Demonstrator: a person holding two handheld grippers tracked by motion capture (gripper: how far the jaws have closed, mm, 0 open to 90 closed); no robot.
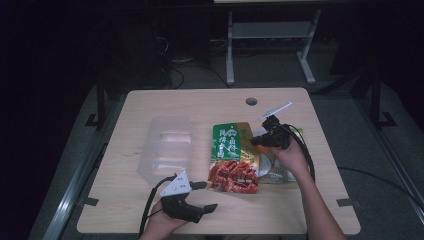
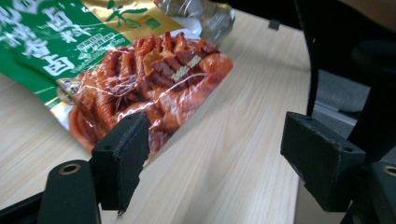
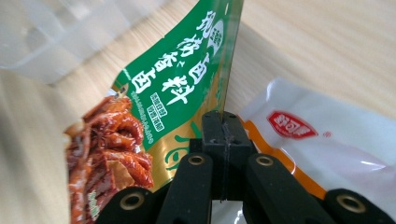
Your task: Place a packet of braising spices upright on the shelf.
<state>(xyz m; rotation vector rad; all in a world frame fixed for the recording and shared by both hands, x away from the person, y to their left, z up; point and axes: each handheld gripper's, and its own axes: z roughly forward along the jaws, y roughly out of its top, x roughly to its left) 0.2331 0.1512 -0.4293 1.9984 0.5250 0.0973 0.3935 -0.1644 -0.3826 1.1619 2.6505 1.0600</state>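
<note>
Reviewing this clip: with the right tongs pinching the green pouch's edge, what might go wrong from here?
1. The right tongs grip only the thin side edge of the green seasoning pouch; the slick foil may slip out.
2. The white packet lies right beside that grip and could get dragged along.
3. The left tongs stand open near the pouch's lower corner, holding nothing, so the pouch may swing or fold.

Glossy plastic food pouch on matt light-wood table.
</note>
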